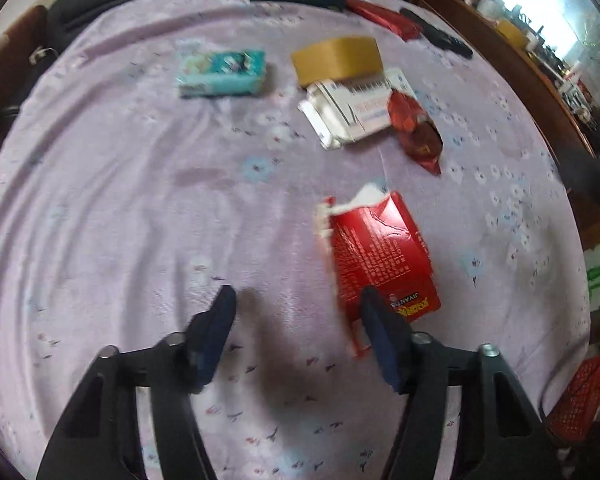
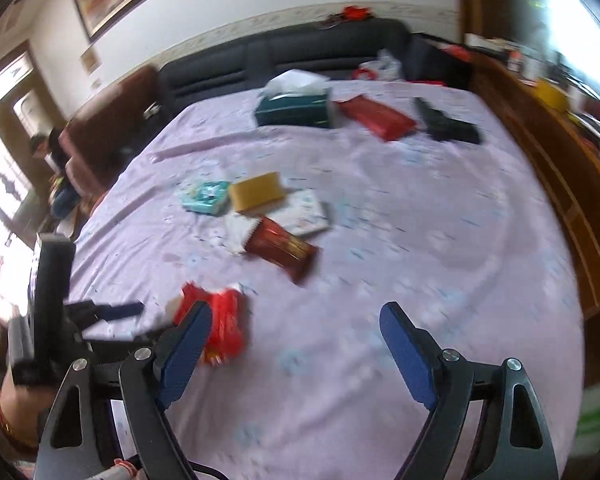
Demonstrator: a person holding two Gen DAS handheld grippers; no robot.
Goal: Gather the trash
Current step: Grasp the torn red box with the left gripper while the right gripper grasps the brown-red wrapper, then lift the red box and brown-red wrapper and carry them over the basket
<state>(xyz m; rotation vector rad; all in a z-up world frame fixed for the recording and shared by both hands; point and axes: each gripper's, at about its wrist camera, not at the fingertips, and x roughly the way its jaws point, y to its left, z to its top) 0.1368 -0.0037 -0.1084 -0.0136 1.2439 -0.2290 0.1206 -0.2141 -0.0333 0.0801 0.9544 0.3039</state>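
Both of my grippers hang over a bed with a lilac floral sheet (image 1: 140, 208). My left gripper (image 1: 296, 300) has its jaws apart with nothing between them, only bare sheet; the pads grip nothing. The torn red carton (image 1: 380, 256) lies at about 1 o'clock from it, and the right-hand finger (image 1: 380, 332) overlaps the carton's near corner in the view; I can't tell if it touches.

My right gripper (image 2: 296, 316) is wide open and empty, over plain sheet. In the right wrist view the same red carton (image 2: 220, 324) sits at 9 o'clock, just behind my left finger (image 2: 188, 336), with the left gripper (image 2: 116, 312) beyond it, held by a hand (image 2: 16, 404) at the frame edge.

More trash sits at 12 o'clock in the left wrist view:
- teal packet (image 1: 224, 72)
- tan box (image 1: 336, 60), touching the white carton (image 1: 352, 112)
- dark red wrapper (image 1: 416, 132), lying on that carton's right end

Further back, near the dark headboard (image 2: 300, 52): green tissue box (image 2: 296, 110), red packet (image 2: 376, 118), black object (image 2: 448, 124), blurred.
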